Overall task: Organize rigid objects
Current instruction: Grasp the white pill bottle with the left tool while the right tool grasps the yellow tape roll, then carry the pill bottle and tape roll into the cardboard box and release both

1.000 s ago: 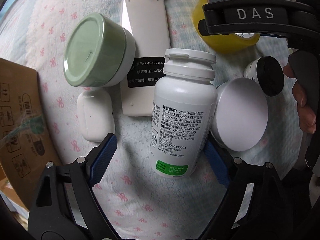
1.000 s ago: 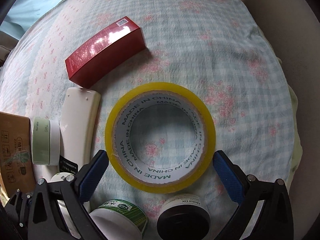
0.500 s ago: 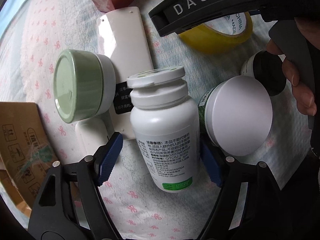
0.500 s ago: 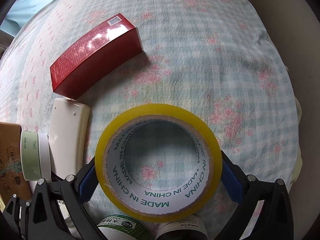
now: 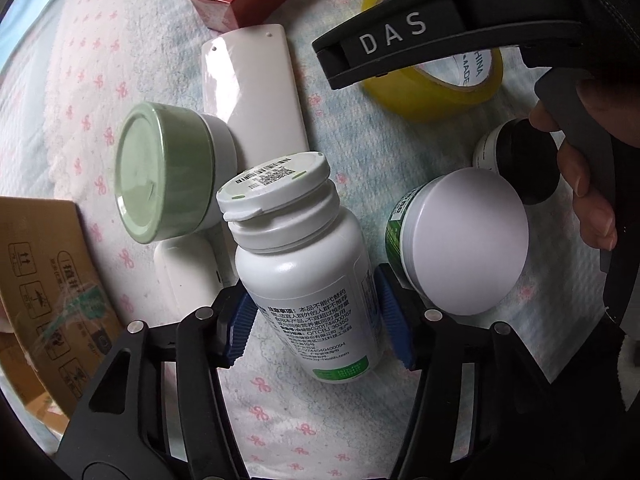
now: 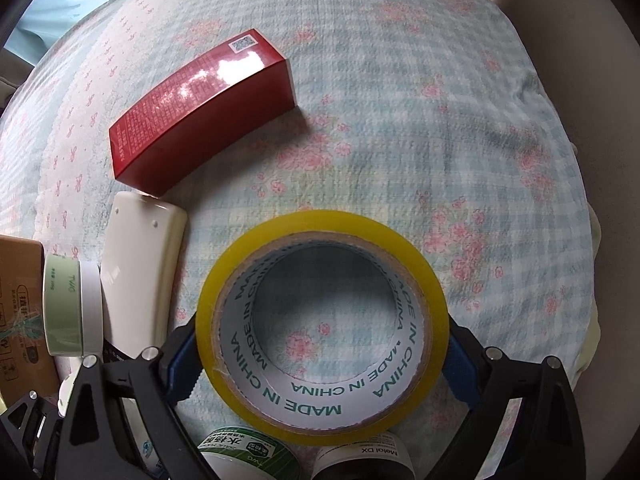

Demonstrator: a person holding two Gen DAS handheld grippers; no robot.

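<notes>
Floral-print bedding (image 6: 400, 100) in pale blue check and pink covers the work surface; all objects lie on it.

Left gripper (image 5: 316, 320): blue pads (image 5: 394, 320) pressed against both sides of the white pill bottle (image 5: 308, 276), pinching its lower body. The bottle is tilted, cap pointing away from the camera and leaning left. Just left of it lie a green-lidded jar (image 5: 168, 172) on its side and a small white case (image 5: 188, 276); behind it lies a white remote (image 5: 252, 92), face down. Just right of the bottle sits a white-lidded jar (image 5: 460, 244), with a black-lidded jar (image 5: 520, 168) beyond it.

Right gripper (image 6: 320, 356): fingers closed against opposite outer edges of the yellow tape roll (image 6: 320, 328), which lies flat. A red box (image 6: 200, 108) lies beyond the roll, its near end touching or overlapping the remote. A cardboard box (image 5: 44, 292) occupies the left edge of both views.
</notes>
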